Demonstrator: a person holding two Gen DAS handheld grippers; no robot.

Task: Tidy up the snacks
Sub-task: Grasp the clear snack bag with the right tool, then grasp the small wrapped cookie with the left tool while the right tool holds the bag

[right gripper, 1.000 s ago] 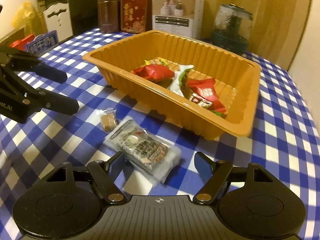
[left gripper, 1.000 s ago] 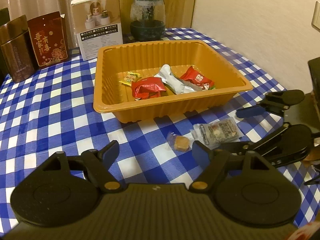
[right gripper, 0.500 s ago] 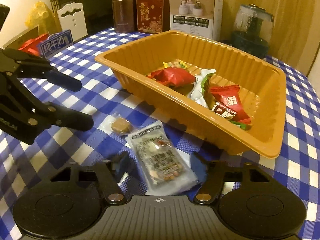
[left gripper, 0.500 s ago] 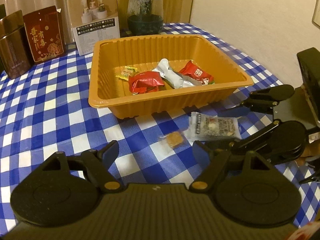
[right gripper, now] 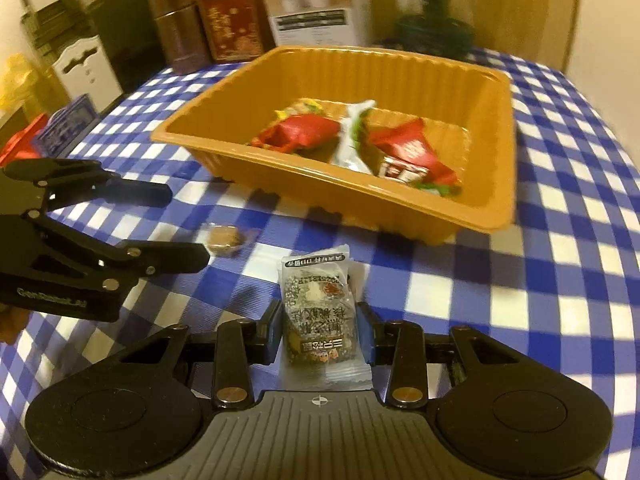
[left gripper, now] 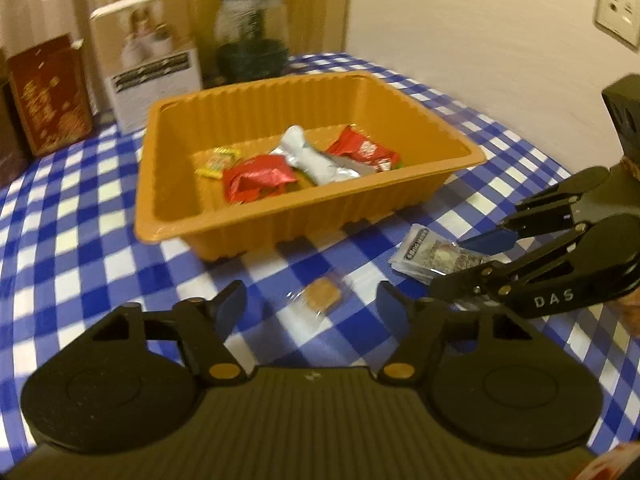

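An orange tray point(left gripper: 464, 160) point(right gripper: 496, 216) on the blue checked tablecloth holds red, silver-white and yellow snack packets. My right gripper point(right gripper: 318, 328) is shut on a clear-wrapped grey snack packet point(right gripper: 316, 312), which also shows in the left wrist view point(left gripper: 424, 254) between the right gripper's fingers point(left gripper: 492, 240). A small brown wrapped candy point(left gripper: 322, 294) point(right gripper: 224, 238) lies on the cloth in front of the tray. My left gripper point(left gripper: 312, 306) is open and empty, with the candy just ahead between its fingertips; in the right wrist view its fingers point(right gripper: 172, 256) reach in from the left.
A white box point(left gripper: 148, 56), a red box point(left gripper: 48, 88) and a dark glass jar point(left gripper: 252, 44) stand behind the tray. A brown canister point(right gripper: 180, 36) and a dark cabinet point(right gripper: 120, 44) are at the back left. A wall point(left gripper: 480, 40) lies to the right.
My right gripper has closed on the grey snack packet. My left gripper has moved closer to the brown candy. Both views show motion blur.
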